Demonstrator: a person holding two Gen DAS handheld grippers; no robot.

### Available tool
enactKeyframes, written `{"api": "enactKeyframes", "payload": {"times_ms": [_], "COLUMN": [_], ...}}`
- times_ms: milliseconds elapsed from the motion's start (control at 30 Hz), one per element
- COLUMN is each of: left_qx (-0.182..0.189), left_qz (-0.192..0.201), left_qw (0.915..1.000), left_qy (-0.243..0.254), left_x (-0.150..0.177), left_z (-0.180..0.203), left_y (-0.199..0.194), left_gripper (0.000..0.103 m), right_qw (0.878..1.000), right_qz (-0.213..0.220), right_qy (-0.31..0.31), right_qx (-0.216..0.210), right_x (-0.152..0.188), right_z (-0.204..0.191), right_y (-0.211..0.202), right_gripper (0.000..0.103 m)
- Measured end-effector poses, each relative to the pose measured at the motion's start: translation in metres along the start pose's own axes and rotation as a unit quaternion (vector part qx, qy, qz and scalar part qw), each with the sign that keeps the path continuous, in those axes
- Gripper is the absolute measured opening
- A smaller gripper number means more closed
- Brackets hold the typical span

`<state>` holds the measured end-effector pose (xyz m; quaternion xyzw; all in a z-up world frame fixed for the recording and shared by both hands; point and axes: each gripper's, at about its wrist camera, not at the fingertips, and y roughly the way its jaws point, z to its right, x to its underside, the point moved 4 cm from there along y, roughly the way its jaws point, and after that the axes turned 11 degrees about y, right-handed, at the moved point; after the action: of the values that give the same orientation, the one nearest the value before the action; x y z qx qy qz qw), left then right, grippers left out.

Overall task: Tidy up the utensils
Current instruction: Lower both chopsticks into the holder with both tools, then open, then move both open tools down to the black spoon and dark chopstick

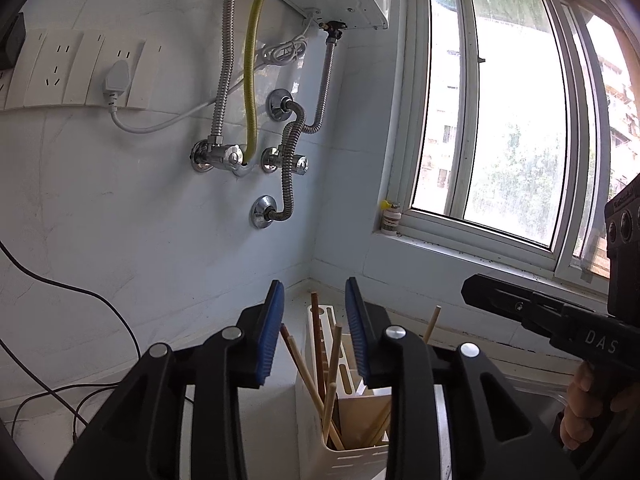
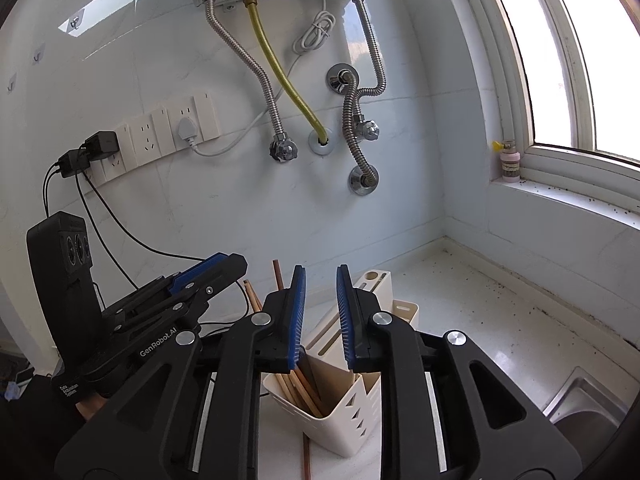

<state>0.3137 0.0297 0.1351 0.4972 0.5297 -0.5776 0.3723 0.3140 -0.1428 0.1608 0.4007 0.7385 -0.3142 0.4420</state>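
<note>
A cream utensil holder (image 1: pixel 352 456) (image 2: pixel 352 412) stands on the white counter with several wooden chopsticks (image 1: pixel 332 380) (image 2: pixel 296 388) leaning in its front cup. A white slotted block (image 2: pixel 372 280) forms its back part. My left gripper (image 1: pixel 314 284) hovers just above the holder, blue pads apart with nothing between them. My right gripper (image 2: pixel 320 270) hangs over the same holder, its pads a narrower gap apart and also empty. Each gripper shows in the other's view: the right gripper (image 1: pixel 466 290) from the right, the left gripper (image 2: pixel 236 262) from the left. One brown chopstick (image 2: pixel 306 460) lies on the counter in front of the holder.
A steel sink (image 2: pixel 588 400) lies at the right. The tiled wall behind carries metal hoses (image 2: pixel 352 120), a yellow hose (image 1: pixel 252 80), a socket strip (image 2: pixel 160 136) and black cables (image 1: pixel 80 292). A small bottle (image 2: pixel 510 162) sits on the window sill.
</note>
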Motion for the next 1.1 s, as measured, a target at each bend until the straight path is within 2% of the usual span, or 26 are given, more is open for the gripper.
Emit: {"api": "enactKeyframes", "payload": {"times_ms": [200,467,567,867,1100], "left_qx": [-0.002,-0.005,-0.002,0.011,0.051], "left_qz": [-0.002,-0.044,-0.067,-0.125,-0.177], "left_qw": [1.0,0.9988,0.9974,0.9918,0.9823], "left_qy": [-0.006,-0.022,-0.025,-0.025,0.032], "left_x": [0.002,0.035,0.052,0.098,0.133], "left_z": [-0.008,-0.012,-0.011,-0.004,0.02], "left_y": [-0.018,-0.037,-0.042,-0.05,-0.052], "left_gripper": [0.04,0.044,0.044,0.044,0.044], "right_qw": [1.0,1.0,0.999,0.99,0.979], "right_qz": [0.001,-0.023,-0.046,-0.13,-0.195], "right_qy": [-0.009,0.0,0.0,0.022,0.019], "right_qx": [-0.005,0.004,0.006,0.042,0.061], "right_x": [0.003,0.029,0.047,0.116,0.175], "right_z": [-0.004,0.005,0.013,0.046,0.057], "right_y": [-0.014,-0.03,-0.031,-0.031,-0.045], "right_gripper": [0.016,0.018,0.027,0.027,0.027]}}
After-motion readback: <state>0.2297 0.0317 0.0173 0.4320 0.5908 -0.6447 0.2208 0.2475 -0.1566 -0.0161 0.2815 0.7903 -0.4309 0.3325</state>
